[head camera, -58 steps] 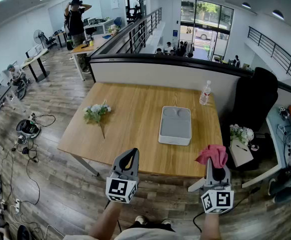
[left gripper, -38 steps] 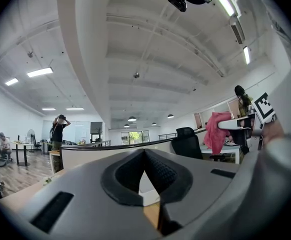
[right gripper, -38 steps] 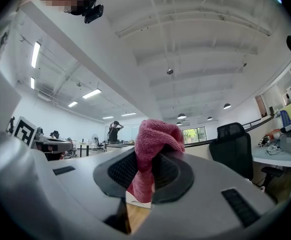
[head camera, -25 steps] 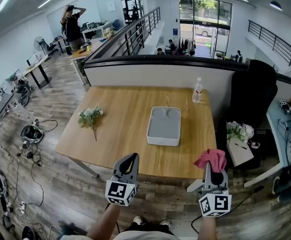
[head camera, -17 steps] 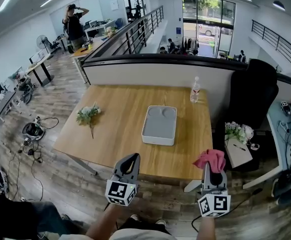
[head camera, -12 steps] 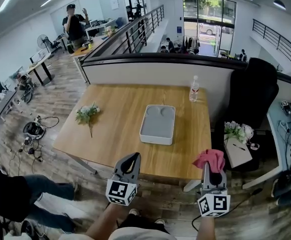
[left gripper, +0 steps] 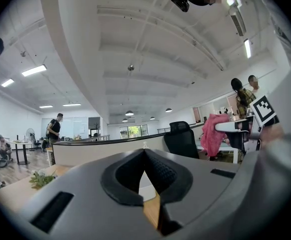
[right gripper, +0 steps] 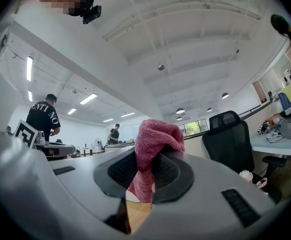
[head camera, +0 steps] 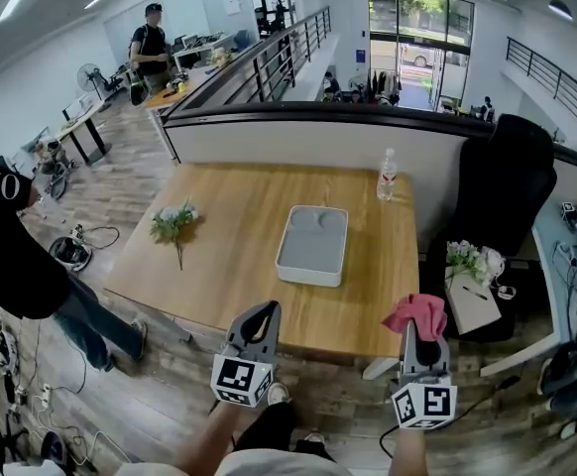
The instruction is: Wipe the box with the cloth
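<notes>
Cloth (head camera: pixel 419 311), pink and soft, is pinched in my right hand-held gripper (head camera: pixel 421 337); light and floppy, I judge, best held bunched. Left hand-held gripper (head camera: pixel 260 317) has its 2 jaws pressed together, empty. The grey box (head camera: pixel 313 245) sits on the surface (head camera: pixel 231 216), well ahead, in an open office with a black chair (head camera: pixel 507 191) alongside and a bottle (head camera: pixel 388 175) near the far edge.

Wooden desk (head camera: pixel 231 228) with a flower sprig (head camera: pixel 174 222) near the left edge (lying flat), water bottle (head camera: pixel 389 175) upright at the far right corner, black chair (head camera: pixel 505 191) just beyond.
</notes>
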Demonstrator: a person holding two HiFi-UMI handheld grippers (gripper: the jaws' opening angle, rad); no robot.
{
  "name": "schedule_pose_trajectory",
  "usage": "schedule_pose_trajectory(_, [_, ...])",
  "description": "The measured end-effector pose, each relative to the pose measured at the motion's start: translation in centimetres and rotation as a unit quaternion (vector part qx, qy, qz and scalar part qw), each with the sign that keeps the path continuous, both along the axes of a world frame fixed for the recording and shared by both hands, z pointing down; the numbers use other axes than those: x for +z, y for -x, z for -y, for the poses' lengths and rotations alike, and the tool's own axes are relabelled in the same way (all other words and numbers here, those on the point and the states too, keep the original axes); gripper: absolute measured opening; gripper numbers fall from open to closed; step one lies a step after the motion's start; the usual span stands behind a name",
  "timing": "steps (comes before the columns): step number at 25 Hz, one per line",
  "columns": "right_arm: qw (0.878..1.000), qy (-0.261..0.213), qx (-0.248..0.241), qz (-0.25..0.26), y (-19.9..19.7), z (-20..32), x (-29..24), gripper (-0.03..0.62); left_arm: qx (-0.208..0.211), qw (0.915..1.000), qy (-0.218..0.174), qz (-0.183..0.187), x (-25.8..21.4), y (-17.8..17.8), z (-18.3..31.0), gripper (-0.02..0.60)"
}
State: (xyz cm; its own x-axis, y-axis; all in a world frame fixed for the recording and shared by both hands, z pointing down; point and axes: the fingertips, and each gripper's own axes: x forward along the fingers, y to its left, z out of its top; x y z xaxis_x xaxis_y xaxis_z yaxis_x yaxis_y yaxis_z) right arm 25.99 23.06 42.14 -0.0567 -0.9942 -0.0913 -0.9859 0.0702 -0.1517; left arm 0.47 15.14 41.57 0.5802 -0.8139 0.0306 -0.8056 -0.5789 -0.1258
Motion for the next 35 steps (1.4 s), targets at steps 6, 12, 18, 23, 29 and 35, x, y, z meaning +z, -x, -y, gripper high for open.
schedule_pose_trajectory(6, [1.000,0.002,0.001,0.002,0.0,0.5,0.1,0.078,0.000,1.0000,-0.003,-0.002,-0.2,-0.1,0.5,0.014])
schedule_pose_trajectory(12, [1.000,0.004,-0.001,-0.002,0.2,1.2,0.1,0.078,0.000,1.0000,0.000,-0.006,0.2,-0.1,1.0,0.014])
schedule_pose_trajectory(18, [1.000,0.007,-0.004,-0.011,1.2,2.6,0.4,0.078,-0.001,0.9999,0.001,-0.013,0.6,0.7,2.3,0.014])
schedule_pose_trajectory(23, [1.000,0.012,-0.002,-0.021,2.0,4.4,0.2,0.078,0.002,0.9997,0.006,-0.023,0.9,1.4,4.3,0.012])
schedule_pose_trajectory(29, [0.999,0.023,0.003,-0.031,4.2,8.3,0.0,0.078,0.004,0.9993,0.010,-0.035,1.3,3.5,8.5,0.013])
schedule_pose_trajectory(35, [0.998,0.022,-0.008,-0.057,7.3,13.5,-1.1,0.079,0.000,0.9996,-0.005,-0.027,0.7,6.1,13.3,0.014])
